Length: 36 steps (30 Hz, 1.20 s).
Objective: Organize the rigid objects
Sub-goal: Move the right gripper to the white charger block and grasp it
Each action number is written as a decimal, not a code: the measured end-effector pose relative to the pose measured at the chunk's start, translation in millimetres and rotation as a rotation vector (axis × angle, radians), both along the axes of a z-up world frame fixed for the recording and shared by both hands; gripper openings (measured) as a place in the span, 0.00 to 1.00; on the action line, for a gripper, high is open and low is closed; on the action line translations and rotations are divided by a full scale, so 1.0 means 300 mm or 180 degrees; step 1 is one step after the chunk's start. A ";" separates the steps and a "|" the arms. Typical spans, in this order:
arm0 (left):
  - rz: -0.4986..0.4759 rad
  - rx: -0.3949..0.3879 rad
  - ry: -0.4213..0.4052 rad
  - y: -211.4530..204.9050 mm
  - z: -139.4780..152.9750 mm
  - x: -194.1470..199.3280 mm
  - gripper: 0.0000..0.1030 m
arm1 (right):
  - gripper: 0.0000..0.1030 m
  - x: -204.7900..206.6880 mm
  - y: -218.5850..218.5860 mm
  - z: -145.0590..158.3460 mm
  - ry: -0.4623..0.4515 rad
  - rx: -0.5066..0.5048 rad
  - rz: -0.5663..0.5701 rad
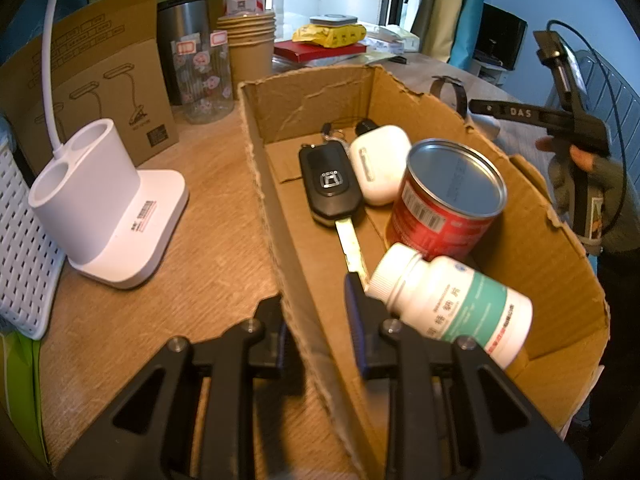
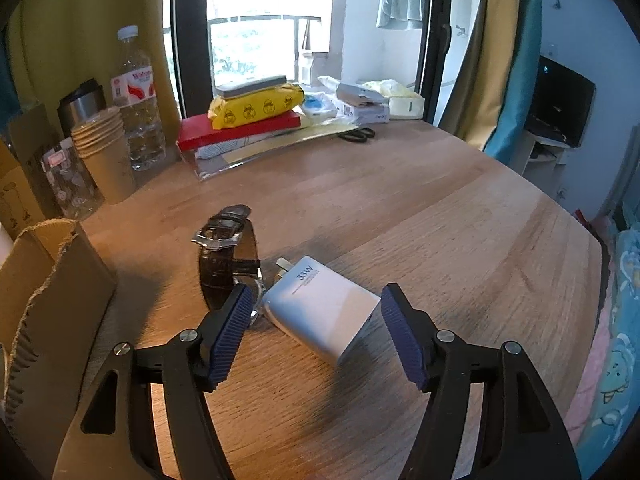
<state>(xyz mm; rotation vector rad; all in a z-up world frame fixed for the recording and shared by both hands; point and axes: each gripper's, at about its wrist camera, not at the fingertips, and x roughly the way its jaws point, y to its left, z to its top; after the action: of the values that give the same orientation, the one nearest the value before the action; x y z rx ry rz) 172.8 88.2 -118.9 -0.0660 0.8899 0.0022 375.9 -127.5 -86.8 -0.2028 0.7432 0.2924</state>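
A torn cardboard box (image 1: pixel 312 92) holds a black car key (image 1: pixel 330 184), a white case (image 1: pixel 380 164), a red tin can (image 1: pixel 444 208) and a white pill bottle (image 1: pixel 452 304) lying on its side. My left gripper (image 1: pixel 316 328) is shut on the box's near left wall, one finger outside and one inside. On the wooden table, a white charger (image 2: pixel 324 308) lies between the fingers of my open right gripper (image 2: pixel 315 292), and the pads stand clear of it. A dark-strapped wristwatch (image 2: pixel 224 252) sits just left of the charger. The box corner (image 2: pixel 52 288) shows at the left.
A white lamp base (image 1: pixel 108 208), its cardboard packaging (image 1: pixel 92 92) and a white basket (image 1: pixel 24 248) stand left of the box. Paper cups (image 2: pixel 104 152), a water bottle (image 2: pixel 138 108) and a tumbler (image 2: pixel 82 104) line the back left. A red book stack (image 2: pixel 240 128) and scissors (image 2: pixel 358 134) lie farther back.
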 end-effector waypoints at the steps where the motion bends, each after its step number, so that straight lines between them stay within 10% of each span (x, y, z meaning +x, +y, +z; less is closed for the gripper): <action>1: 0.0000 0.0000 0.0000 0.000 0.000 0.000 0.25 | 0.68 0.010 -0.001 -0.006 0.0009 -0.0014 -0.0016; 22: -0.0001 -0.0004 0.0001 0.000 0.001 0.001 0.25 | 0.74 0.143 0.032 -0.088 0.0461 -0.0200 0.0077; 36: 0.0000 -0.0004 0.0001 0.002 0.000 0.002 0.25 | 0.72 0.072 0.009 -0.050 0.0236 -0.0105 0.0055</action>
<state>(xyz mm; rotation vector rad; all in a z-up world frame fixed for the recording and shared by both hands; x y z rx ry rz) 173.5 88.8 -118.8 -0.0673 0.8903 0.0017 397.7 -124.8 -101.7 -0.2306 0.8203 0.3054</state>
